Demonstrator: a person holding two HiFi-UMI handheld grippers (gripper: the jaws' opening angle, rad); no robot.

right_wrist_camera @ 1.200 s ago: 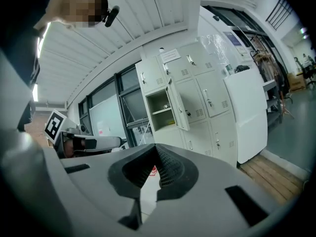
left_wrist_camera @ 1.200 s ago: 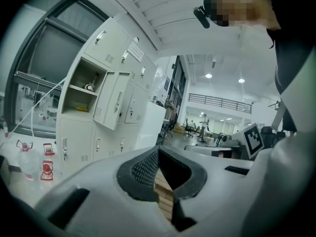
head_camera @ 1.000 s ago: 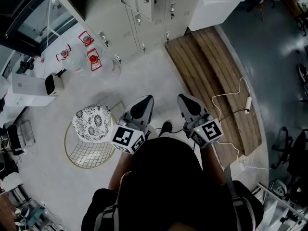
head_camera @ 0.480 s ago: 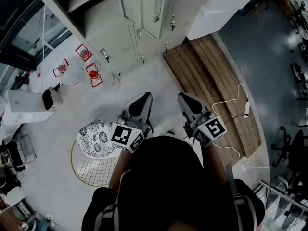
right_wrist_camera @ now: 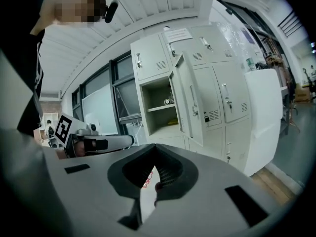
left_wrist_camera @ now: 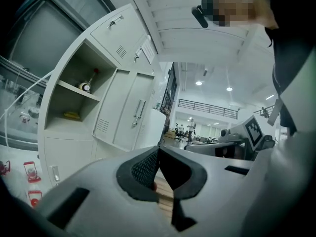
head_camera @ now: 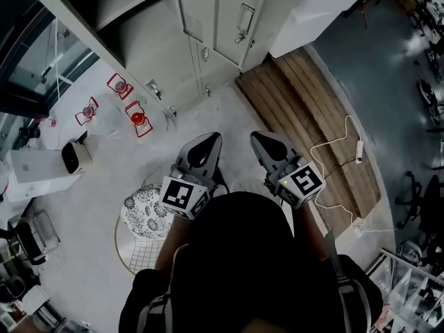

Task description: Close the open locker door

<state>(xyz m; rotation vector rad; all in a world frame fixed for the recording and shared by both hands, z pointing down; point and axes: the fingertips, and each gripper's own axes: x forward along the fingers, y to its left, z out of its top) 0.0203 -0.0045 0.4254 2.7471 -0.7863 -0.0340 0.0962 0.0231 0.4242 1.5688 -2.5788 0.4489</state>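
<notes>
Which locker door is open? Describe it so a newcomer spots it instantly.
Start at the bank of pale lockers beside the dark windows. In the middle row, nearest the windows, one door stands turned outward, baring a shelved compartment. Every neighbouring door sits flush and shut.

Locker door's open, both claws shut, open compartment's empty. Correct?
Not empty: the right gripper view shows a small object on the compartment shelf and a yellow item beneath. The locker door is open, and the left claw and right claw are shut.
</notes>
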